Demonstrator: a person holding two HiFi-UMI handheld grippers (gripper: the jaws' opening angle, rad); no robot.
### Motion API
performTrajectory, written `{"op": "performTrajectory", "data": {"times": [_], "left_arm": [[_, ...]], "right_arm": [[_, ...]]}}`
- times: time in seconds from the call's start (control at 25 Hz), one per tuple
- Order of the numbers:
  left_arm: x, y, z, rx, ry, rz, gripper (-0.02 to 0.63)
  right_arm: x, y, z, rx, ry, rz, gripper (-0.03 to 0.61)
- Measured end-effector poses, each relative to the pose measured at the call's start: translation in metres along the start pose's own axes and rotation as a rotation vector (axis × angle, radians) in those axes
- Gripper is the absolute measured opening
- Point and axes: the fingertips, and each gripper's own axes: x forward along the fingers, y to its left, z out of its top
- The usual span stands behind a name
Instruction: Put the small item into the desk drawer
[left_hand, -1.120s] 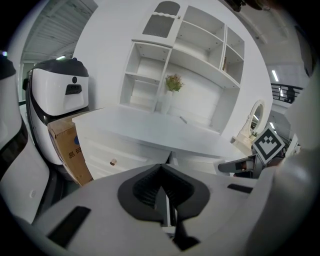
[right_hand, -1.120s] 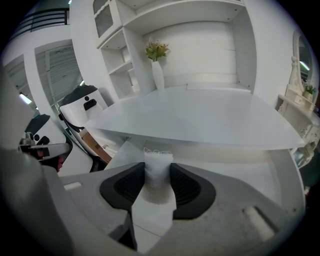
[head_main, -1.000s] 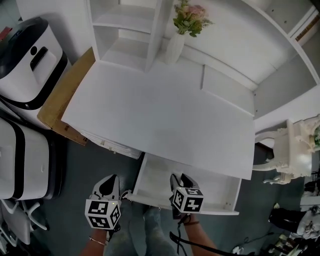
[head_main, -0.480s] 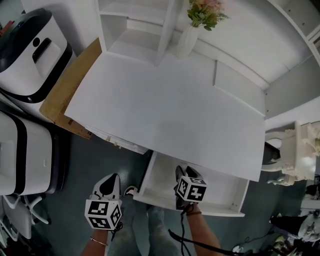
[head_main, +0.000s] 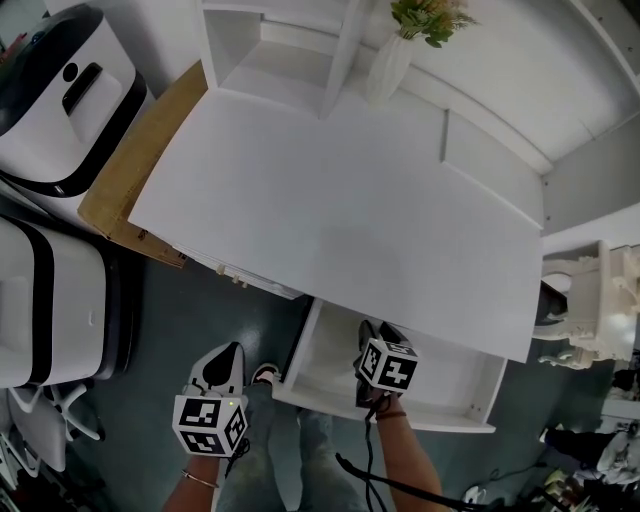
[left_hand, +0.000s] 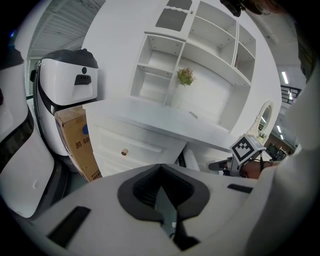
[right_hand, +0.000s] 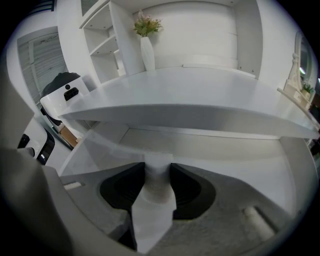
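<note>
The desk drawer (head_main: 452, 382) stands pulled open below the front edge of the white desk (head_main: 340, 210). My right gripper (head_main: 368, 338) is over the drawer's left half, its marker cube above the drawer floor. In the right gripper view the right gripper (right_hand: 158, 176) is shut on a small white item (right_hand: 157, 186), with the drawer's inside (right_hand: 210, 146) just ahead under the desk top (right_hand: 190, 95). My left gripper (head_main: 222, 364) hangs over the dark floor left of the drawer. Seen in its own view, the left gripper (left_hand: 161, 192) has its jaws together with nothing between them.
Two white appliances (head_main: 60, 100) and a cardboard box (head_main: 125, 195) stand left of the desk. A shelf unit (head_main: 270, 40) and a vase of flowers (head_main: 395, 55) sit at the back. An ornate white chair (head_main: 590, 310) is at the right. A closed drawer with a knob (left_hand: 124, 151) lies left of the open one.
My right gripper has moved forward from the drawer's front rim to a spot over its floor, still holding the white item. The left gripper has stayed put.
</note>
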Motion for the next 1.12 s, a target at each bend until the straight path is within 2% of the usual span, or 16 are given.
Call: {"op": "performTrajectory", "data": {"times": [0.64,1.12], "left_arm": [[0.008,-0.005,0.009,0.019,0.005,-0.015,-0.006],[-0.002,-0.030,0.028,0.063,-0.024,-0.063,-0.006]], "right_arm": [[0.002,0.006,0.001,0.006,0.019,0.010,0.166],[-0.051,0.018,-0.001,0.031,-0.021,0.026,0.167]]}}
